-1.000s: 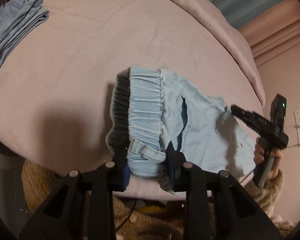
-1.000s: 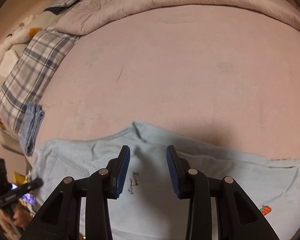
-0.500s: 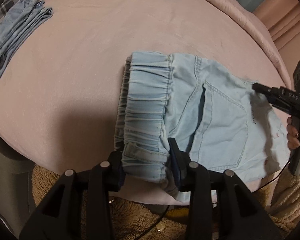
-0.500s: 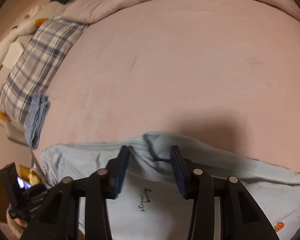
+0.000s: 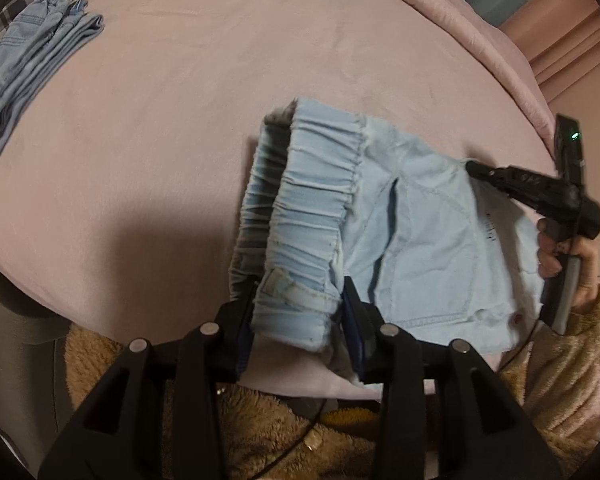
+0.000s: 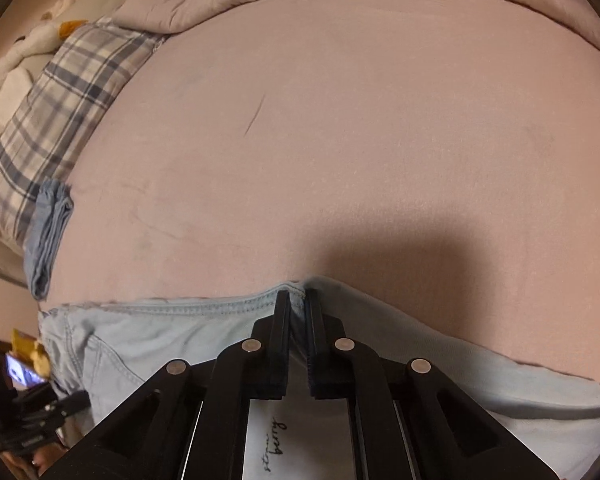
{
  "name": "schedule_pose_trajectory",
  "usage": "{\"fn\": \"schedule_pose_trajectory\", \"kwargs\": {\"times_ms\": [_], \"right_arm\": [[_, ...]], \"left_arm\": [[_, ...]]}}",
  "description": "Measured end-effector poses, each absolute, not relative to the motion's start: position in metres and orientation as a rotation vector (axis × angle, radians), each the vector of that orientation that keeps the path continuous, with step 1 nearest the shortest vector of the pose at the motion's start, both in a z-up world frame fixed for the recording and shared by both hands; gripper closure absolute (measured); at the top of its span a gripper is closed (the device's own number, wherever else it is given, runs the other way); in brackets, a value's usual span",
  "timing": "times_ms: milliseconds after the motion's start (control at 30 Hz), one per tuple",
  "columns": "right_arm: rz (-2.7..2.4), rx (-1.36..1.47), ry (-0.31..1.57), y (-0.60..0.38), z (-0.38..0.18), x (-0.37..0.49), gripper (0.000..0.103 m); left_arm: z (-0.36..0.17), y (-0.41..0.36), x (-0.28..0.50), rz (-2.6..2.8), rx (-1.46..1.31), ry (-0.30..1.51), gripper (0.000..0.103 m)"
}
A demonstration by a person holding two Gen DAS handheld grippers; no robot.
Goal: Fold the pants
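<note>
Matt denim pants point(image 5: 416, 240), velvety bedspread point(image 5: 180, 120), fleecy sleeve point(image 5: 572, 360)

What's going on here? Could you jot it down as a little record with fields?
Surface: pink bed cover
Garment: light blue pants, lying at the near edge of the bed
Left gripper: jaws around the gathered waistband, just been opening
Right gripper: jaws just closed, pinching the far edge of the pants
Also there: folded jeans, plaid pillow
Stage: fold not yet made

Two close, downward-tilted wrist views, both sharing the pants point(image 5: 420, 232) and bed point(image 6: 340, 140)
</note>
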State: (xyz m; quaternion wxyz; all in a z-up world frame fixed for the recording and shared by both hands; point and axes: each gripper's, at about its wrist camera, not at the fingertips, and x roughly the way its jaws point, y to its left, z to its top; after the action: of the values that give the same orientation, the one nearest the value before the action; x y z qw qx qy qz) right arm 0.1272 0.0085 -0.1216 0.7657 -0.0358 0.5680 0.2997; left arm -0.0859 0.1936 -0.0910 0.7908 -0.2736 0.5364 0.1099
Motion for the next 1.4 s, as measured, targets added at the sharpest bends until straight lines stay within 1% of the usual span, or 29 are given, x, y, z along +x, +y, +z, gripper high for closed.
{"fn": "schedule_pose_trajectory", "kwargs": {"times_ms": [33, 67, 100, 133, 200, 267, 300, 333, 367, 400, 433, 500, 600, 667, 700, 800, 967, 1100, 1167, 1200, 1267, 1300, 1333, 1367, 1400], "right_arm": [[0.652, -0.079, 1.239, 0.008, -0.122, 0.128, 0.098], [0.654, -0.081, 1.239, 0.007, -0.122, 0.128, 0.098], [0.654, -0.08, 1.24, 0.006, -0.123, 0.129, 0.098], [0.654, -0.082, 1.237, 0.006, -0.123, 0.128, 0.098], [0.652, -0.09, 1.233, 0.006, -0.122, 0.127, 0.098], [0.647, -0.086, 1.235, 0.007, -0.121, 0.127, 0.098], [0.645, -0.085, 1.234, 0.006, -0.121, 0.127, 0.098], [0.644, -0.086, 1.23, 0.006, -0.121, 0.126, 0.098], [0.643, -0.088, 1.227, 0.006, -0.121, 0.126, 0.098], [0.641, -0.09, 1.224, 0.007, -0.121, 0.125, 0.098], [0.638, -0.092, 1.22, 0.007, -0.121, 0.125, 0.098], [0.634, -0.093, 1.218, 0.006, -0.121, 0.124, 0.098], [0.628, -0.091, 1.216, 0.007, -0.121, 0.124, 0.098], [0.626, -0.092, 1.214, 0.008, -0.121, 0.124, 0.098], [0.626, -0.094, 1.213, 0.008, -0.121, 0.124, 0.098], [0.627, -0.092, 1.211, 0.009, -0.121, 0.124, 0.098], [0.613, -0.074, 1.201, 0.007, -0.119, 0.123, 0.098], [0.577, -0.103, 1.163, 0.009, -0.117, 0.12, 0.098], [0.56, -0.089, 1.146, 0.006, -0.114, 0.121, 0.095], [0.546, -0.089, 1.134, 0.004, -0.112, 0.122, 0.09], [0.478, -0.09, 1.089, -0.01, -0.104, 0.123, 0.088], [0.427, -0.096, 1.063, -0.019, -0.098, 0.124, 0.084], [0.386, -0.081, 1.035, -0.037, -0.088, 0.126, 0.076], [0.38, -0.053, 1.024, -0.052, -0.082, 0.127, 0.07], [0.372, -0.003, 1.014, -0.075, -0.074, 0.129, 0.055]], "left_arm": [[-0.081, 0.196, -0.086, 0.249, -0.578, 1.145, 0.055], [-0.069, 0.197, -0.083, 0.257, -0.566, 1.121, 0.053], [-0.054, 0.197, -0.08, 0.255, -0.554, 1.077, 0.048], [-0.043, 0.197, -0.079, 0.247, -0.548, 1.043, 0.042], [-0.019, 0.193, -0.067, 0.207, -0.536, 0.972, 0.039], [-0.005, 0.186, -0.047, 0.157, -0.524, 0.925, 0.04], [-0.003, 0.181, -0.035, 0.133, -0.52, 0.917, 0.041], [-0.006, 0.175, -0.016, 0.085, -0.522, 0.912, 0.045], [-0.01, 0.17, -0.005, 0.061, -0.526, 0.915, 0.052], [-0.021, 0.163, 0.013, 0.034, -0.532, 0.94, 0.07], [-0.03, 0.161, 0.022, 0.029, -0.53, 0.969, 0.081], [-0.051, 0.149, 0.043, 0.028, -0.502, 1.016, 0.087], [-0.085, 0.14, 0.061, 0.068, -0.461, 1.079, 0.089], [-0.109, 0.147, 0.062, 0.101, -0.491, 1.147, 0.094], [-0.116, 0.15, 0.06, 0.115, -0.501, 1.152, 0.099], [-0.117, 0.16, 0.049, 0.151, -0.524, 1.129, 0.099], [-0.114, 0.16, 0.031, 0.215, -0.451, 1.102, 0.099], [-0.116, 0.166, 0.028, 0.228, -0.484, 1.09, 0.099], [-0.114, 0.166, 0.03, 0.228, -0.486, 1.101, 0.099], [-0.112, 0.165, 0.031, 0.228, -0.485, 1.107, 0.1], [-0.103, 0.159, 0.035, 0.212, -0.499, 1.11, 0.091], [-0.099, 0.156, 0.036, 0.199, -0.509, 1.106, 0.075], [-0.091, 0.151, 0.038, 0.181, -0.519, 1.093, 0.06], [-0.084, 0.145, 0.04, 0.158, -0.526, 1.069, 0.056], [-0.076, 0.139, 0.043, 0.131, -0.525, 1.046, 0.054]]}}
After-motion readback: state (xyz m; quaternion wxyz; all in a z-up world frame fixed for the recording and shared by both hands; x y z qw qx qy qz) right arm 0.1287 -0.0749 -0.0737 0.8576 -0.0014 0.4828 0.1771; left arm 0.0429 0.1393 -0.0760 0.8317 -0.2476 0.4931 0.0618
